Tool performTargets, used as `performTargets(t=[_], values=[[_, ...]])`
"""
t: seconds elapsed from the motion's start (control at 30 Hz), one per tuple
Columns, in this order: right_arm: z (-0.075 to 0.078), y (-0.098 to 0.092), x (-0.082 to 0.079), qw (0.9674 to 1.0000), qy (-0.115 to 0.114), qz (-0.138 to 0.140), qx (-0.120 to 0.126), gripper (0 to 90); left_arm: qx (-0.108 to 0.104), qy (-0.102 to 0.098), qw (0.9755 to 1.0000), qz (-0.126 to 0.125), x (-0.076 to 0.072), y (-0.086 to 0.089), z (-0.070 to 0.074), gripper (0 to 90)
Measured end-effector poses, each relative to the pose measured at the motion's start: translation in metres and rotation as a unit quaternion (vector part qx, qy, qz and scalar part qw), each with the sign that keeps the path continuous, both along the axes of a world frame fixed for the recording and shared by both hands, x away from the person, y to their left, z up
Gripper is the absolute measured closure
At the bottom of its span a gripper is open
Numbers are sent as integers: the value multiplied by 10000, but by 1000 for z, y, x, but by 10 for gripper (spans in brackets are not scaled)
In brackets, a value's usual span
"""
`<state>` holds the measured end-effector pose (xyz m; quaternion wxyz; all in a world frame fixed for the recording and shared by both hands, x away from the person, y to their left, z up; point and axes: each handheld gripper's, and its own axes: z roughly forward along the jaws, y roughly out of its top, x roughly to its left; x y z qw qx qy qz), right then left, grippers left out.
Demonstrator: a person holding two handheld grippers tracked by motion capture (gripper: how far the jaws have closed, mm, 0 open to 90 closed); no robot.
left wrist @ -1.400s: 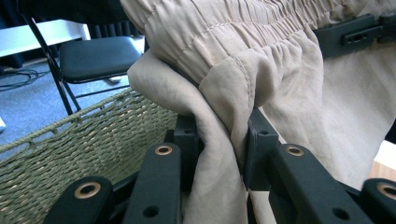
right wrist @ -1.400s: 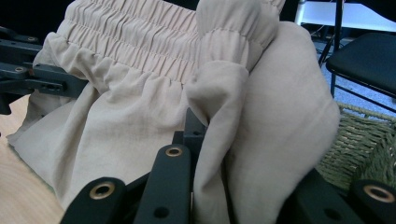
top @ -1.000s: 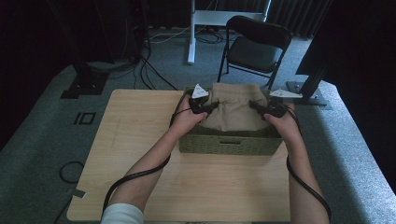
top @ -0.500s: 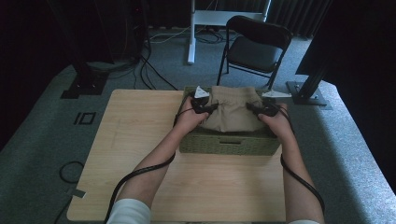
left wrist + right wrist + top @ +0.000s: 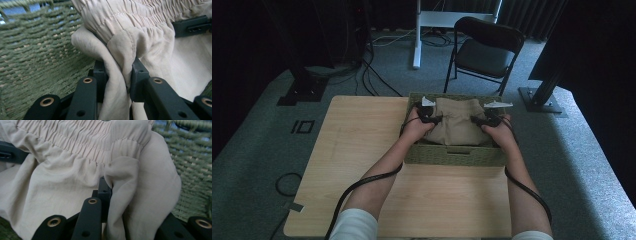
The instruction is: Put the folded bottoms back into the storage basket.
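Holding: both grippers pinch the same tan cloth (image 5: 457,127), one at each end.
Left gripper (image 5: 428,119): its jaws are squeezed tight on a fold of the cloth (image 5: 120,75), near the stretchy gathered edge.
Right gripper (image 5: 486,120): its jaws are squeezed tight on the other end of the cloth (image 5: 120,195), and one jaw is hidden under the fabric.
Cloth: it sits bunched up inside the green woven basket (image 5: 452,156), between the two grippers.
Basket: it rests on the far part of the wooden surface (image 5: 362,150), toward its right side.
Left hand (image 5: 414,131): it reaches forward over the near wall of the basket, with the forearm slanting up from the bottom of the high view.
Right hand (image 5: 502,132): it reaches in the same way on the other side, with the wrist above the basket's right corner.
Cables: a black cable (image 5: 352,192) trails back along each forearm.
Behind: a black folding chair (image 5: 484,50) stands on the floor past the surface.
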<state>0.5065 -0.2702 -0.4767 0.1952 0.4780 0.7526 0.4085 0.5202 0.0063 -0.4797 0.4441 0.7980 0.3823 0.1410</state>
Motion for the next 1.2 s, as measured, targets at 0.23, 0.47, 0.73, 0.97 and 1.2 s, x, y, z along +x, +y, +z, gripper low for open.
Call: performTargets(t=[0.23, 0.47, 0.73, 0.97, 1.2], values=[[-14, 5, 4, 9996, 182, -129, -175, 768, 146, 246, 9996, 57, 4, -3, -13, 728], [-21, 11, 8, 9981, 385, -163, -448, 767, 294, 380, 9988, 59, 8, -5, -19, 728], [-31, 12, 10, 9946, 778, -118, -677, 739, 561, 580, 9967, -46, 7, -7, -28, 690], [-37, 11, 13, 9918, 950, -251, -821, 595, 669, 665, 9955, -44, 8, -8, -32, 621], [-36, 7, 15, 9909, 906, -593, -798, 349, 580, 739, 9954, 199, 10, -6, -33, 355]])
